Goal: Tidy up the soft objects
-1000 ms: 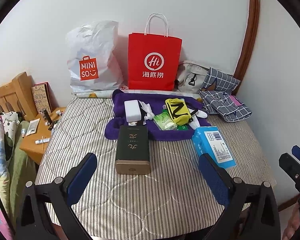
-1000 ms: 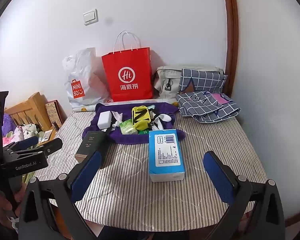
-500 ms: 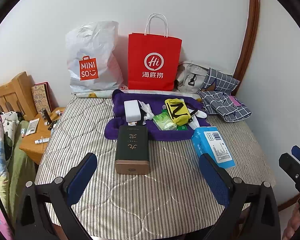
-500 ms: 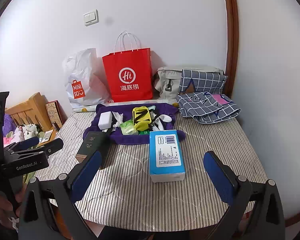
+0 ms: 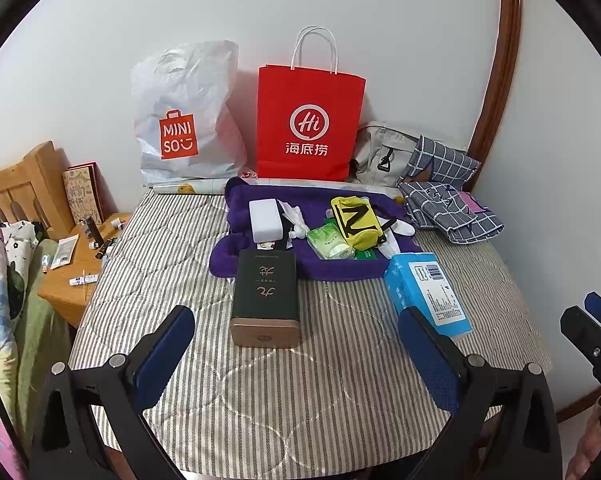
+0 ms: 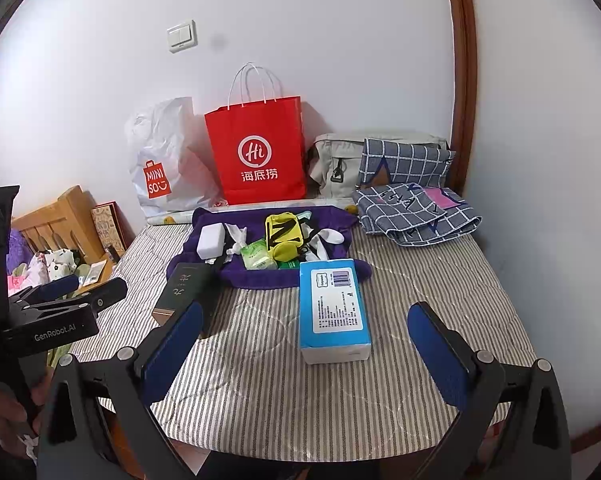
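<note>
A purple towel [image 5: 320, 268] [image 6: 260, 278] lies on the striped table. On it lie a white pack [image 5: 264, 221], a green tissue pack [image 5: 327, 241], a yellow pouch [image 5: 356, 222] [image 6: 283, 232] and white socks [image 6: 328, 238]. A dark box [image 5: 265, 296] [image 6: 184, 288] and a blue tissue pack [image 5: 426, 292] [image 6: 333, 308] lie in front of the towel. My left gripper [image 5: 296, 364] is open and empty, just short of the dark box. My right gripper [image 6: 306, 354] is open and empty, just short of the blue pack.
A red paper bag [image 5: 308, 120], a white Miniso bag [image 5: 184, 120], a grey bag [image 5: 380, 152] and folded checked cloths [image 5: 448, 204] stand along the back wall. A wooden nightstand [image 5: 76, 264] with small items sits left of the table. Walls close the back and right.
</note>
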The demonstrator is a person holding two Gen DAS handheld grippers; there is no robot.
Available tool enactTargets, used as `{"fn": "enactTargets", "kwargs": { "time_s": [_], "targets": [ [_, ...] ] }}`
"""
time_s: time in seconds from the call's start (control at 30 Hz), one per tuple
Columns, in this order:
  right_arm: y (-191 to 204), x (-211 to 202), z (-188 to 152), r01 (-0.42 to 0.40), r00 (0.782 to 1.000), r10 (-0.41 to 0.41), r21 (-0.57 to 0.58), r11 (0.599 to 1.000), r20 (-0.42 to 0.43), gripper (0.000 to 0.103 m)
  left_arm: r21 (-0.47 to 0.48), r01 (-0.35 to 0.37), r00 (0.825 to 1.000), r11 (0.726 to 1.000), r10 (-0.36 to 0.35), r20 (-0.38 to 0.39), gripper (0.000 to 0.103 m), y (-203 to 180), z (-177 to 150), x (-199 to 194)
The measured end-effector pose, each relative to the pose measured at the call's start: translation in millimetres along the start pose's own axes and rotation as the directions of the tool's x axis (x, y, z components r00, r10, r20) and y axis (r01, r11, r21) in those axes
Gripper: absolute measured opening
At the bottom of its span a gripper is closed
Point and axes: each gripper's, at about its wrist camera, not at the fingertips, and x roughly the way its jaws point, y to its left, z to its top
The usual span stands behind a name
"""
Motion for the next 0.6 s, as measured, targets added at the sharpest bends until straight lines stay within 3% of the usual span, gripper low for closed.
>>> {"fn": "enactTargets", "kwargs": {
  "time_s": [0.6],
  "targets": [
    [1.5,-3.1,-0.2,0.001,1.000,-0.001,-0.001,1.000,0.004,0.101,0.004,0.002,1.000,1.000,-0.002,0.007,0.103,1.9,-0.4,-0.8]
  ]
}}
